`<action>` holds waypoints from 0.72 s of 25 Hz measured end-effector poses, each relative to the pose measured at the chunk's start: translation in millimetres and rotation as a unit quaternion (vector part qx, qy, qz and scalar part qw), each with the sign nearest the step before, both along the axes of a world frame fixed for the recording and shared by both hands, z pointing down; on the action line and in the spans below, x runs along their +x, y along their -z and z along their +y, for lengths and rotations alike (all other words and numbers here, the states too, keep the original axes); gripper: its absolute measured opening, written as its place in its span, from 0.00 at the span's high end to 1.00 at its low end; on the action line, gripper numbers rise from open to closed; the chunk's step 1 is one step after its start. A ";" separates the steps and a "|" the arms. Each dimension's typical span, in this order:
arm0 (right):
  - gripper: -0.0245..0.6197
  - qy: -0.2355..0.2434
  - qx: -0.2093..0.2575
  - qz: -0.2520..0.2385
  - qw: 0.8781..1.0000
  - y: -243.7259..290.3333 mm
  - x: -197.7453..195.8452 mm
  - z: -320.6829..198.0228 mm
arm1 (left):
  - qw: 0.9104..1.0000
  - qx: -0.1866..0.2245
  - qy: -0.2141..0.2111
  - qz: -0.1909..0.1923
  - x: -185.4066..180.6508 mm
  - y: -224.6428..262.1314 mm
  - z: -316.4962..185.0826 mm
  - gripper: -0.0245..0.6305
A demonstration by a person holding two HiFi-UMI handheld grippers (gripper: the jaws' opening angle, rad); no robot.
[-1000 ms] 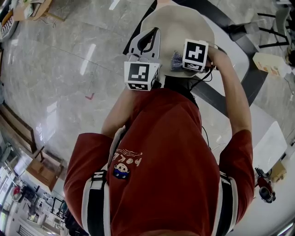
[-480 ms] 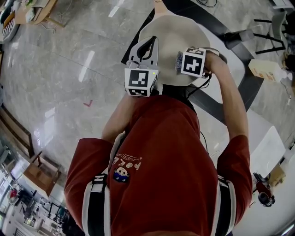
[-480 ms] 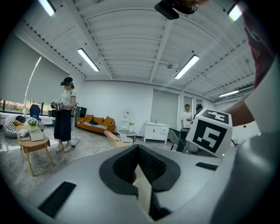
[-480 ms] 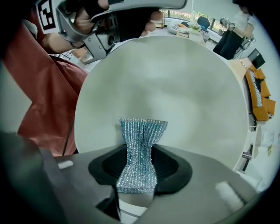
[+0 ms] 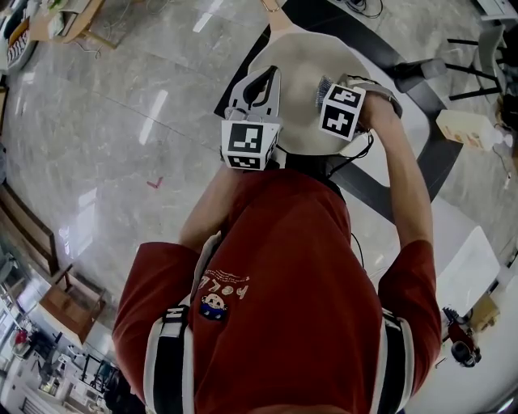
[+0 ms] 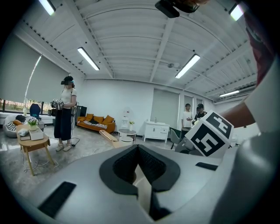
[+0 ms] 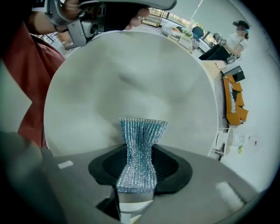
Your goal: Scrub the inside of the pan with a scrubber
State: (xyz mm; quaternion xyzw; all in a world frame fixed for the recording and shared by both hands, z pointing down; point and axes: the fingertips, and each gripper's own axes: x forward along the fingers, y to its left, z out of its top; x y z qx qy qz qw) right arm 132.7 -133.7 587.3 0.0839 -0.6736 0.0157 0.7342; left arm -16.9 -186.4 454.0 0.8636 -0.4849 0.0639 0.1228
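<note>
A cream pan [image 5: 303,57] is held up in front of me, its wooden handle [image 5: 273,11] pointing away. My left gripper [image 5: 257,82] is shut on the pan's near-left rim, which shows edge-on between its jaws [image 6: 142,183] in the left gripper view. My right gripper [image 5: 325,94] is shut on a silvery blue mesh scrubber [image 7: 141,153]. The scrubber's free end lies against the pan's inside [image 7: 131,78]. From above, the scrubber [image 5: 322,89] sits at the pan's right side, beside the right marker cube [image 5: 341,113].
Grey marble floor [image 5: 121,121] lies below. A white table [image 5: 473,259] and black chair frames [image 5: 477,40] stand at the right. A standing person [image 6: 64,113], a small wooden table [image 6: 33,142] and an orange sofa [image 6: 96,122] fill the room behind.
The right gripper has carried the scrubber up and slightly right across the pan's inside. The pan's handle has come into view at the top. The left gripper keeps its hold on the rim.
</note>
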 end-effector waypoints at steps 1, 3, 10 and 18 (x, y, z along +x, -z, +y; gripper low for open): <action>0.67 -0.001 0.013 0.000 1.000 0.3 1.0 -4.7 | 1.000 0.000 0.000 -0.001 1.0 -0.4 -0.2 0.96; 0.67 -0.001 0.036 0.001 0.999 1.0 2.6 -13.7 | 1.000 -0.001 -0.001 -0.004 2.5 -1.0 0.0 0.96; 0.67 -0.006 0.100 0.007 0.995 4.6 4.8 -40.4 | 1.000 -0.004 0.003 -0.009 0.3 -3.0 -1.0 0.96; 0.67 -0.049 0.167 -0.010 0.985 10.4 0.6 -70.5 | 1.000 -0.003 0.012 -0.013 -5.6 -5.0 -3.3 0.95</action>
